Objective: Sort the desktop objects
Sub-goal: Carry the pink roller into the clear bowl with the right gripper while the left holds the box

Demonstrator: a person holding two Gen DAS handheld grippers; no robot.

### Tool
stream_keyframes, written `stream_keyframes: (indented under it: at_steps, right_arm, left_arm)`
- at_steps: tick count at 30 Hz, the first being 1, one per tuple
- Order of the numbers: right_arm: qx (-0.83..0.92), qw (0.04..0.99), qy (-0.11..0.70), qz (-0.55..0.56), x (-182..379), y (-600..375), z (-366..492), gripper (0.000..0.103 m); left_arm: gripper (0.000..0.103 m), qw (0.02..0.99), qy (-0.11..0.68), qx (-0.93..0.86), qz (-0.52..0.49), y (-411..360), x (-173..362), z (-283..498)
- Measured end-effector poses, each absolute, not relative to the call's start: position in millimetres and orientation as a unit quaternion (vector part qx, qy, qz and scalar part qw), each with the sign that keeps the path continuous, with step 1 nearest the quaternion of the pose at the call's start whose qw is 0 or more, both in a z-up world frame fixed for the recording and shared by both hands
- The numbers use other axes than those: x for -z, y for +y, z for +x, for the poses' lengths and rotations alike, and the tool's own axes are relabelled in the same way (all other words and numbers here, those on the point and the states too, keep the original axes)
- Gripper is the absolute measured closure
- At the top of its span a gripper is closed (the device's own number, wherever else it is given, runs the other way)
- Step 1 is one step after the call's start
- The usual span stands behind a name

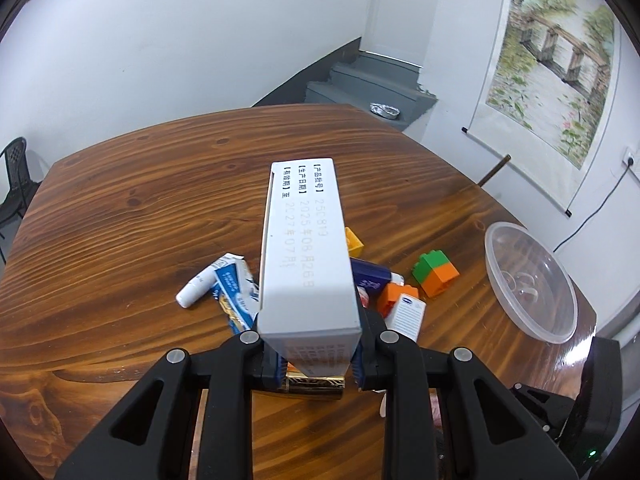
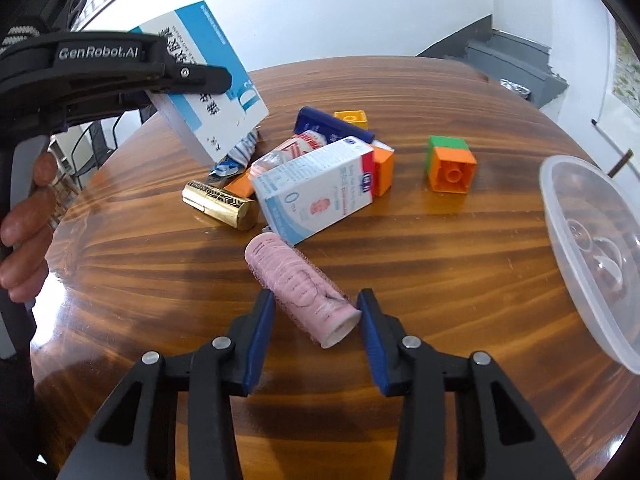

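Left gripper [image 1: 316,354] clamped on white-and-blue box [image 1: 306,248], held tilted in the air above the pile; in the left wrist view the box blocks much of what lies under it. The right wrist view shows the same box [image 2: 208,92] from the side, printed face partly covered by the gripper arm, text not fully readable.

Right gripper [image 2: 316,336] spread wide, fingers either side of pink hair roller [image 2: 300,284] lying on the table [image 2: 440,272]; right pad looks at or just beside the roller's open end, left pad apart from it, contact hard to tell.

Just past the roller: white baby-product carton [image 2: 320,190] on its side, leaning over other items. Gold lipstick tube [image 2: 220,204] just left of it, only partly visible under the left gripper in the other view. Behind the carton: orange brick [image 2: 384,170], navy box [image 2: 332,126], yellow brick [image 2: 352,118], red-and-white packet [image 2: 300,144], mostly buried. Blue-white toothpaste tube [image 1: 236,284] and small white tube [image 1: 196,288] at pile's left side. Green-and-orange brick stack [image 2: 450,164] stands apart, toward the right edge. Clear plastic bowl [image 2: 592,248] near the right edge, cut off by the frame.
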State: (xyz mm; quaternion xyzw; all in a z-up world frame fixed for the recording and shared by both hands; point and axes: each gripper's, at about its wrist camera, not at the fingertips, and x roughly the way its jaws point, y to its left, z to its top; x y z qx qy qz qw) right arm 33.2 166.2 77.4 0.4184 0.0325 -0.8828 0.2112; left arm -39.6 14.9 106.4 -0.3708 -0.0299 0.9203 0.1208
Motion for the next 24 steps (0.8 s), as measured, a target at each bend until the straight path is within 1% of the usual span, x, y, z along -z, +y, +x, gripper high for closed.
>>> stream_keyframes:
  at_steps: [11,18,24]
  right_arm:
    - [0.912,0.17,-0.028,0.371,-104.3,218.0,46.0,0.057]
    - [0.934,0.102,-0.074,0.335,-120.4,276.2,38.1,0.057]
    - [0.943,0.03,-0.091,0.32,-120.7,330.5,25.6,0.057]
  left_arm:
    - [0.077,0.145,-0.014,-0.916,-0.373,57.2,-105.6,-24.9]
    - [0.077,0.171,-0.012,-0.908,-0.381,100.8,-104.1,-23.6]
    - [0.077,0.206,0.004,-0.895,-0.395,161.8,-97.0,-33.0]
